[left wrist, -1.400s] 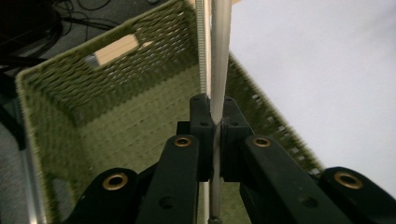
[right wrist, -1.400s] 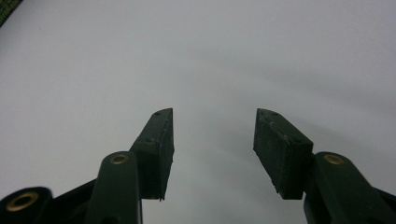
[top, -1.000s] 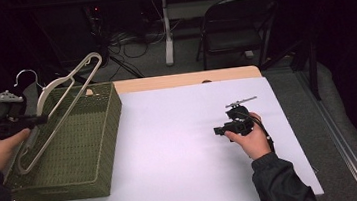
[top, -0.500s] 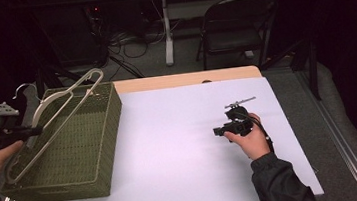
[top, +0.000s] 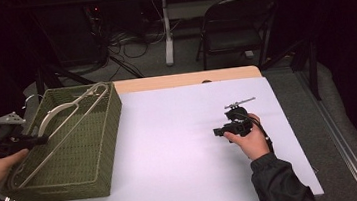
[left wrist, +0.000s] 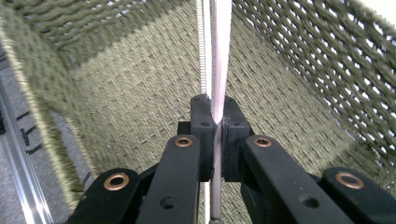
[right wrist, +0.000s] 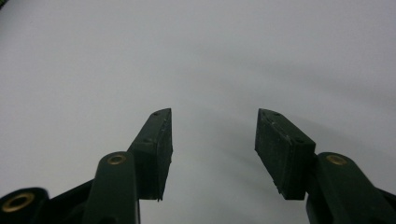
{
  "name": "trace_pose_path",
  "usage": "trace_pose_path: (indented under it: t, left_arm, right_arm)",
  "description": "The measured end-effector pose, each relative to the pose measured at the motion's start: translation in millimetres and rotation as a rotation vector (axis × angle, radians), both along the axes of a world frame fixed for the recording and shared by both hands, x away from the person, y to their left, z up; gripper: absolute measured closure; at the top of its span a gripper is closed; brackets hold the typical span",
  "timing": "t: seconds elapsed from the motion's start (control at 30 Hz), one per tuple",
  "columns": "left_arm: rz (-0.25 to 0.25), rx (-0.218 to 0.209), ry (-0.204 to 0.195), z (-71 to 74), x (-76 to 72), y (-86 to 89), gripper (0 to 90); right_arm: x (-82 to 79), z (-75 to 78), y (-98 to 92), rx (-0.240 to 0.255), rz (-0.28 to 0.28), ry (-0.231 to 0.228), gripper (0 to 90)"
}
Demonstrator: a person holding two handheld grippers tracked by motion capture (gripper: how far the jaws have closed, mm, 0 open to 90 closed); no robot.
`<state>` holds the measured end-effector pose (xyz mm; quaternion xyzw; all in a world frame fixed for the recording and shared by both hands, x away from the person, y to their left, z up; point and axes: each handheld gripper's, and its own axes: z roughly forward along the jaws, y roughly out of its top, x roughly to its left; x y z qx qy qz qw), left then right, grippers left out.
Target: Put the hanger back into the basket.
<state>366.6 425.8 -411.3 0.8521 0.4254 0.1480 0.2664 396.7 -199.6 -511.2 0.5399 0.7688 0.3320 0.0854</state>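
A: High view, item one?
B: A pale hanger (top: 63, 123) lies slantwise inside the green woven basket (top: 102, 153), which sits at the left edge of the white table (top: 171, 146). The hook end points to the basket's far corner. The left gripper (top: 41, 140), at the basket's left rim, is clenched on the hanger's lower bar. Judged: the hanger is nearly stowed, with release and withdrawal left.
A: Item two?
B: The right gripper (top: 217, 132) rests low toward the table's right edge, held in a hand (top: 247, 141), well apart from the basket.
A: Left gripper view?
B: The jaws are closed on the thin bar, which runs straight up between them; the basket walls (left wrist: 299, 70) rise on both sides.
A: Right gripper view?
B: The jaws stand apart, released, with nothing between them and bare table (right wrist: 140, 56) beyond.
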Motion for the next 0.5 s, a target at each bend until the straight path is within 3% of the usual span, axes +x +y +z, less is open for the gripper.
trace_pose_path:
  t: [0.27,0.5]
  left_arm:
    - [0.012,0.000,0.041,-26.2,4.8,-3.3,87.0]
    - [0.015,0.034,0.083,-48.6,7.5,-8.4,86.9]
  right_arm:
    - [0.3,-0.4,0.2,-0.005,0.001,0.004,46.1]
    - [0.3,-0.9,-1.1,0.005,-0.003,-0.001,46.1]
